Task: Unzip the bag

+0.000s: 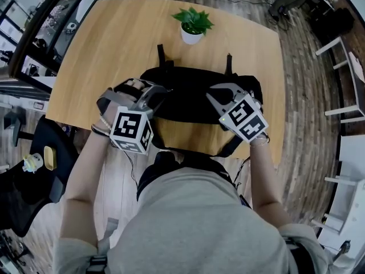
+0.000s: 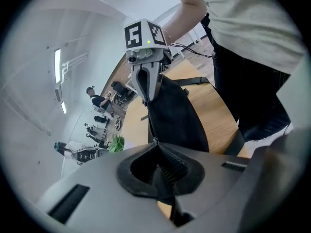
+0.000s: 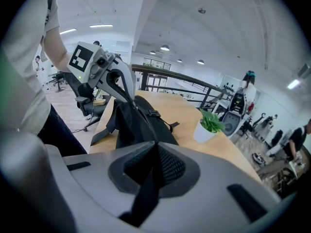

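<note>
1. My left tool (image 2: 155, 145) is clenched at the left end of the bag. What looks like a small metal zipper pull (image 2: 155, 141) is pinched at its tips. That is a thin bite, and if I drag at an angle to the track, the zipper pull may slip out.
2. The black fabric bag (image 1: 191, 99) lies sideways along the near part of the light wooden table (image 1: 114, 44), between both tools. It is soft, so I judge it may bunch ahead of the slider and jam the zipper rather than open.
3. A small green plant in a white pot (image 1: 193, 26) stands just behind the bag. If the bag lurches away from me, it could knock the pot over.
4. My right tool (image 3: 155, 145) is closed on what looks like a black webbing strap (image 3: 143, 198) at the bag's right end. A strap is a loose anchor. It can give slack, letting the whole bag slide toward the left tool instead of unzipping.
</note>
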Action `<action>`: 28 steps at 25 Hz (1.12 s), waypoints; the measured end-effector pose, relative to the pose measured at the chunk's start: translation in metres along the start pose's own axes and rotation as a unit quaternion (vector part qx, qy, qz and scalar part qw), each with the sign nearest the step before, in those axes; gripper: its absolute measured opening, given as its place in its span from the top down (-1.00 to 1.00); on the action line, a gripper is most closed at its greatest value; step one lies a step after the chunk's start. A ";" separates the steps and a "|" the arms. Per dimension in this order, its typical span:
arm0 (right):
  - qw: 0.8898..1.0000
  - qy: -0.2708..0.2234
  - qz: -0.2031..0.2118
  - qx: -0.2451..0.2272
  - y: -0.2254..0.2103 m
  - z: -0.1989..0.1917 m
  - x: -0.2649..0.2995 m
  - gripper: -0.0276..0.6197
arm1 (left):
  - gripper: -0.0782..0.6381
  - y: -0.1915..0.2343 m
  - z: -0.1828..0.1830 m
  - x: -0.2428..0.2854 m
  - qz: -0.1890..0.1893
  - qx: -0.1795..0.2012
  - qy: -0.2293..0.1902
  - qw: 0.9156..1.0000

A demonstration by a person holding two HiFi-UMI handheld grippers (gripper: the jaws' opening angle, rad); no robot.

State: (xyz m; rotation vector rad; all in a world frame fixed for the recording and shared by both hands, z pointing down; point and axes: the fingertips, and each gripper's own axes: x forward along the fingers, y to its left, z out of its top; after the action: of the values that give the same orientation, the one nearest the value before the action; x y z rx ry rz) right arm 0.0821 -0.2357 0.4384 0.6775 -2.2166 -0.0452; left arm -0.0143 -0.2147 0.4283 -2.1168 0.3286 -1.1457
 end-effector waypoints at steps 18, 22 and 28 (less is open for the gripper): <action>1.000 -0.004 -0.013 0.018 0.001 0.000 -0.002 0.82 | 0.73 -0.009 -0.038 -0.026 -0.001 -0.023 0.043 0.999; 1.000 -0.002 -0.015 0.024 0.002 -0.004 0.001 0.82 | 0.73 -0.013 -0.045 -0.028 0.000 -0.030 0.050 0.998; 1.000 -0.007 -0.011 0.020 0.005 -0.002 0.000 0.82 | 0.73 -0.018 -0.056 -0.034 0.002 -0.042 0.063 0.997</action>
State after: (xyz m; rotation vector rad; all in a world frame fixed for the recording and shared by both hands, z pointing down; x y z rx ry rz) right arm 0.0817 -0.2314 0.4412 0.7251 -2.2293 -0.0177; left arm -0.0809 -0.2098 0.4388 -2.1200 0.4468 -1.2860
